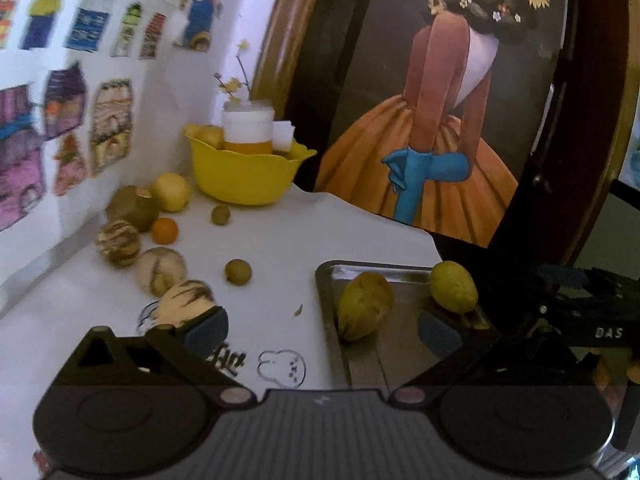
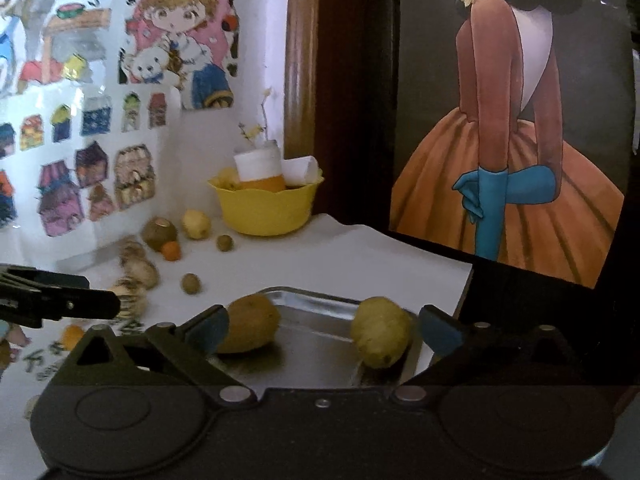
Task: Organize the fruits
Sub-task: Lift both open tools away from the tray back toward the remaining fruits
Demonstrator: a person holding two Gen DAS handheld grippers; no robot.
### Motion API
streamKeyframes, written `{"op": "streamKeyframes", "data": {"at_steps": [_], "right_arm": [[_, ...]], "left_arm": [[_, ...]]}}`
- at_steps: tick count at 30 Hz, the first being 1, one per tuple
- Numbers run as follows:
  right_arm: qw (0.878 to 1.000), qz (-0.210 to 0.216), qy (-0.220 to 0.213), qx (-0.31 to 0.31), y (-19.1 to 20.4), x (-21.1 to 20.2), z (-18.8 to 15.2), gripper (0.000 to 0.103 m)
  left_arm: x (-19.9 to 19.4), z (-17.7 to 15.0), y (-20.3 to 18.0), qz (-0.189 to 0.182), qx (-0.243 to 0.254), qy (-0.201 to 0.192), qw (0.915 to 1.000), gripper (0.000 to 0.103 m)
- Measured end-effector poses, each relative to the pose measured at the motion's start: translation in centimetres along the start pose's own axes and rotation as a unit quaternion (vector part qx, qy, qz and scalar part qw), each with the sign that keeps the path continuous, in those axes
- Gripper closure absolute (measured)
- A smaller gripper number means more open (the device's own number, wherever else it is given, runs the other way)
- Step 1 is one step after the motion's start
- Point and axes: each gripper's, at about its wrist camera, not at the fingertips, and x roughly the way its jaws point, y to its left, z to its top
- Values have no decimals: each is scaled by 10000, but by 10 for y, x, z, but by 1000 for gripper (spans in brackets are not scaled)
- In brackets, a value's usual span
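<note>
A metal tray (image 1: 400, 270) (image 2: 320, 340) lies at the table's right edge. On it rest a yellow-brown fruit (image 1: 364, 306) (image 2: 250, 324) and a yellow-green lemon (image 1: 454, 286) (image 2: 382, 332). My left gripper (image 1: 322, 332) is open above the tray's left side, its blue pads (image 1: 206, 330) wide apart, nothing pressed between them. My right gripper (image 2: 324, 330) is open too; both tray fruits lie between its spread pads (image 2: 440, 334), neither one gripped. Several more fruits lie left on the table: a striped one (image 1: 184, 300), an orange (image 1: 164, 230), a small green one (image 1: 238, 272).
A yellow bowl (image 1: 244, 176) (image 2: 266, 208) holding a white-and-orange jar stands at the back by the stickered wall. A large painting (image 1: 440, 120) leans behind the table's right side. The other gripper's dark body (image 2: 52, 300) reaches in from the left in the right wrist view.
</note>
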Motion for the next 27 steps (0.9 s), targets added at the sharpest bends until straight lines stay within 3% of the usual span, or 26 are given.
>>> {"op": "streamKeyframes", "data": {"at_steps": [12,27], "right_arm": [[9998,53,110,179,56,-73,-31,1],[9941,618,890,78,121,-109,-81,1]], "left_arm": [[-83,-42,16,399,-118,-128,9991,0],[-144,-96,60,852,-269,285,9956,0]]}}
